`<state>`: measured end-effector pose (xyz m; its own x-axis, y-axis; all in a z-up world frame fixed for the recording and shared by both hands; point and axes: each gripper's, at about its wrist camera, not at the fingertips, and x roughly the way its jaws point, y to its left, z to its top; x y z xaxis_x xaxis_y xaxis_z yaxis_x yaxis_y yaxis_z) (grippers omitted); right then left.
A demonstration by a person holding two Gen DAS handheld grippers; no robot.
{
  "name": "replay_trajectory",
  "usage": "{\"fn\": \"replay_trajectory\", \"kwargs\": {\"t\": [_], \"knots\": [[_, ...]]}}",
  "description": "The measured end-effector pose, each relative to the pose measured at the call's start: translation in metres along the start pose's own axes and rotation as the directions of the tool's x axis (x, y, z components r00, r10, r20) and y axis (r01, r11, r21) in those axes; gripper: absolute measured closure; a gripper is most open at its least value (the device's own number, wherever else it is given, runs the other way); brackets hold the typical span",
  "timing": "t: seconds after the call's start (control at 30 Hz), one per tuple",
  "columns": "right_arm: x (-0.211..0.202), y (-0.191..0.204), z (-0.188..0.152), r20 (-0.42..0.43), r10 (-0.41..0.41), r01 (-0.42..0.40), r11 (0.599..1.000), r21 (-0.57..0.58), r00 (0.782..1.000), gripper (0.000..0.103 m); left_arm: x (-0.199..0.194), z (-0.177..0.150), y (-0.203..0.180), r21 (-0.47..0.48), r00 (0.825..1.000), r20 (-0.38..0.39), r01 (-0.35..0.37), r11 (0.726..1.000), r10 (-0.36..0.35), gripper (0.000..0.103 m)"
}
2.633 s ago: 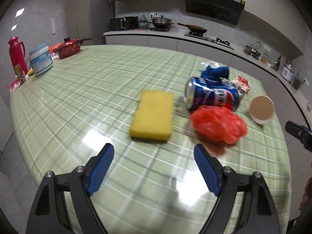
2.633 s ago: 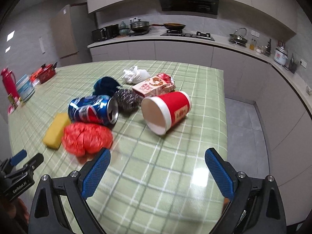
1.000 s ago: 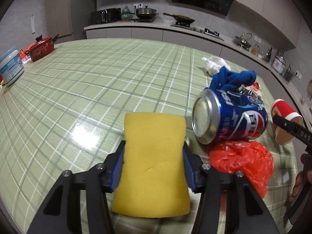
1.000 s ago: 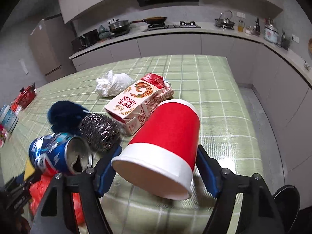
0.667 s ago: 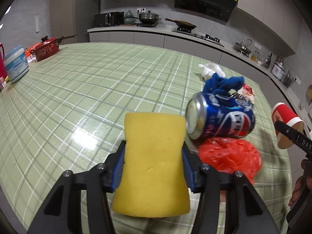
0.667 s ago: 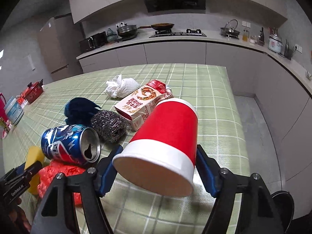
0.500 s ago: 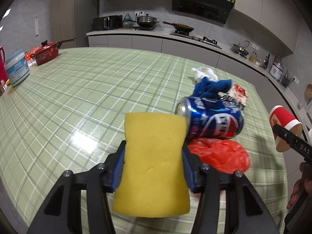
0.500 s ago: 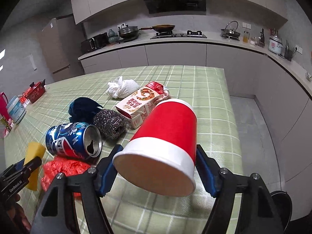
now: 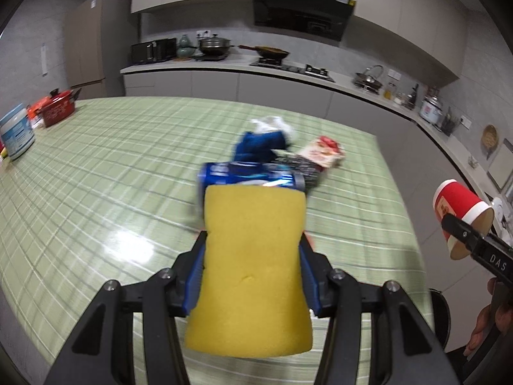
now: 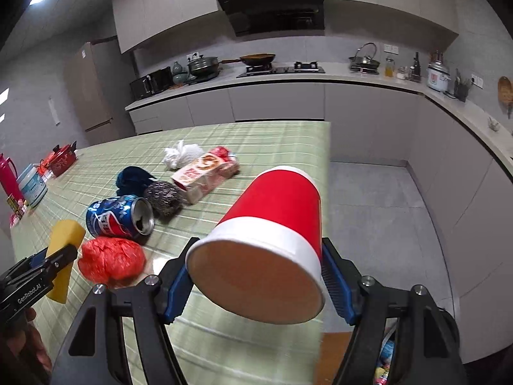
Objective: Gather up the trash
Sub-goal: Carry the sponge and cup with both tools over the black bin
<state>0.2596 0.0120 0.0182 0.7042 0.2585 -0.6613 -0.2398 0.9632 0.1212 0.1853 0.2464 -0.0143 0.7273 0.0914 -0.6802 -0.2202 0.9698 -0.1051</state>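
My left gripper [image 9: 251,269] is shut on a yellow sponge [image 9: 253,263], lifted above the green checked table [image 9: 96,166]. My right gripper [image 10: 256,276] is shut on a red paper cup [image 10: 272,221] with a white rim, its mouth toward the camera, also held off the table. That cup [image 9: 461,215] shows at the right edge of the left wrist view. On the table lie a blue soda can [image 10: 120,216], a red plastic bag [image 10: 110,258], a steel scourer [image 10: 163,200], a blue cloth [image 10: 133,176], a carton [image 10: 205,170] and a white wad [image 10: 182,155].
A dark bin [image 10: 447,320] with trash inside stands on the floor below the table's right edge. A red pot [image 9: 57,112] and a white tub [image 9: 16,130] sit at the table's far left. Kitchen counters [image 10: 352,80] run along the back and right walls.
Both grippers have risen and drawn back from the table with the sponge and the cup. The can, bag and other trash now look smaller and farther off.
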Motion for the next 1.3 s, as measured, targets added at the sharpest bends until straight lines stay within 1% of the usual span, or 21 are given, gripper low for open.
{"fn": "replay_trajectory", "kwargs": {"t": [0.37,0.73,0.97,1.17,1.3], "knots": [[-0.052,-0.076,-0.030,0.001,-0.077,0.077,0.997,0.023,0.997,0.030,-0.013,-0.019,-0.094,0.086,0.995,-0.010,0.095,0.992,-0.094,0.050],[-0.095,-0.162,-0.065,-0.024,-0.159,0.161,0.983,0.087,0.987,0.030,-0.018,-0.045,-0.190,0.165,0.981,-0.048,0.195,0.967,-0.189,0.050],[-0.110,-0.209,-0.090,-0.058,-0.195,0.201,0.972,0.122,0.979,0.030,-0.012,-0.071,-0.250,0.215,0.966,-0.102,0.255,0.943,-0.238,0.050],[-0.112,-0.244,-0.112,-0.097,-0.195,0.208,0.968,0.143,0.976,0.031,-0.002,-0.099,-0.287,0.240,0.955,-0.157,0.282,0.929,-0.250,0.050],[-0.108,-0.263,-0.120,-0.116,-0.192,0.209,0.966,0.152,0.974,0.031,0.007,-0.121,-0.309,0.248,0.948,-0.197,0.294,0.923,-0.249,0.050]]}}
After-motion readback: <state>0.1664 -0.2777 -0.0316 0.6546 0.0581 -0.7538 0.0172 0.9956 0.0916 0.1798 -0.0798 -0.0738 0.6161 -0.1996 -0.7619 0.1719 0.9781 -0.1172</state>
